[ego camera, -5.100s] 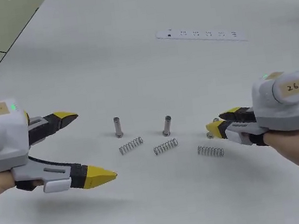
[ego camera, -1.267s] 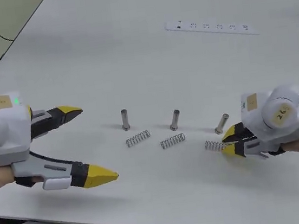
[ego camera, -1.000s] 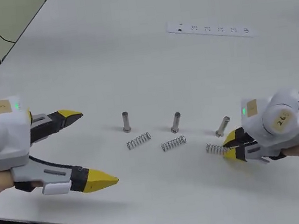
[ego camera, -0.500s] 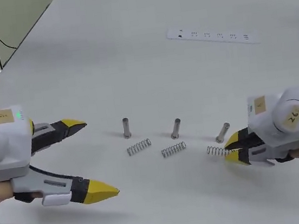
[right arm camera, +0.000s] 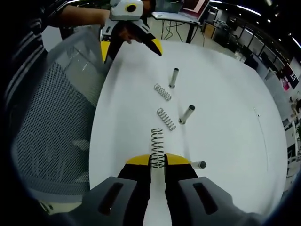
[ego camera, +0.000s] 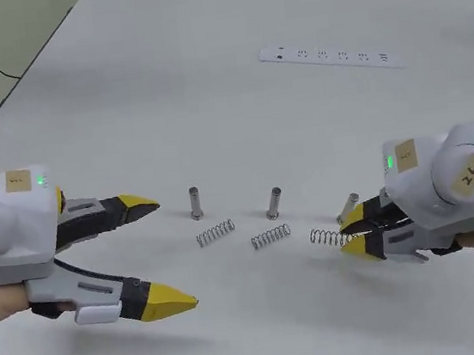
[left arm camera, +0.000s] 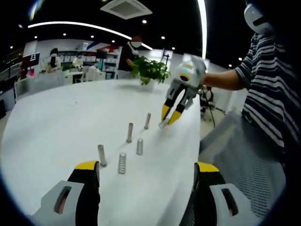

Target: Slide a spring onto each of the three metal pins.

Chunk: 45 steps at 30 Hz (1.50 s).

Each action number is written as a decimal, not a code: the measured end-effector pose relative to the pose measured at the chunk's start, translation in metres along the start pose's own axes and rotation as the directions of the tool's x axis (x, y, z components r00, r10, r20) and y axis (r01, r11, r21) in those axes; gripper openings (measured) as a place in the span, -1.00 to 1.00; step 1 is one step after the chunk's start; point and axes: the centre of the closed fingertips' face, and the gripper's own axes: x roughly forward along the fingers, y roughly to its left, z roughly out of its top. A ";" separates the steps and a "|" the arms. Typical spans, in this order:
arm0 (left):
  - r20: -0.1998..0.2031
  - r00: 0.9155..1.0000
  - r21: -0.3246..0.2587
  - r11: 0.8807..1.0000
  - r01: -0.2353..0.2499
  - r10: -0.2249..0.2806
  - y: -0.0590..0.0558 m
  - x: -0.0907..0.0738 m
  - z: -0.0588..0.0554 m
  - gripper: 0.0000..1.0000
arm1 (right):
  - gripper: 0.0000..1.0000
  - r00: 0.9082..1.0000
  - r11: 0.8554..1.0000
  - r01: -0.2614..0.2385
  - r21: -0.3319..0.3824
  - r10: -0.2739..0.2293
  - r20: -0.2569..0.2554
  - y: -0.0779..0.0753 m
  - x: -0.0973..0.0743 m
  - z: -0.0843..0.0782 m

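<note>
- Zero of three pins carry a spring, so I judge the task to be at its first step.
- Left pin and middle pin stand upright on the table. The right pin looks tilted, just beside my right gripper.
- My right gripper is nearly closed, pinching one end of the right spring. The spring's free end sticks out past the tips. I cannot tell whether it is clear of the table.
- Middle spring and left spring lie loose, each just in front of its pin.
- My left gripper hovers wide open and holds nothing, off to the left of the left pin.
- Remaining, in my judgement: all three springs.
- Writing: the right gripper's sticker reads "26". The left gripper's sticker and the power strip markings are too small to read.
</note>
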 end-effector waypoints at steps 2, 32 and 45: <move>0.009 1.000 0.002 1.000 0.010 -0.010 -0.001 0.002 0.004 0.50 | -0.86 1.000 1.000 -0.001 -0.005 0.001 -0.002 0.001 -0.001 0.001; -0.005 0.974 0.081 0.971 0.225 -0.225 -0.048 0.093 0.023 -0.31 | -0.86 0.999 0.999 -0.031 -0.018 0.031 0.013 0.020 0.006 0.021; -0.001 0.971 0.116 0.964 0.239 -0.240 -0.053 0.108 0.027 -0.53 | -0.86 0.999 0.999 -0.038 -0.036 0.039 0.022 0.022 0.004 0.028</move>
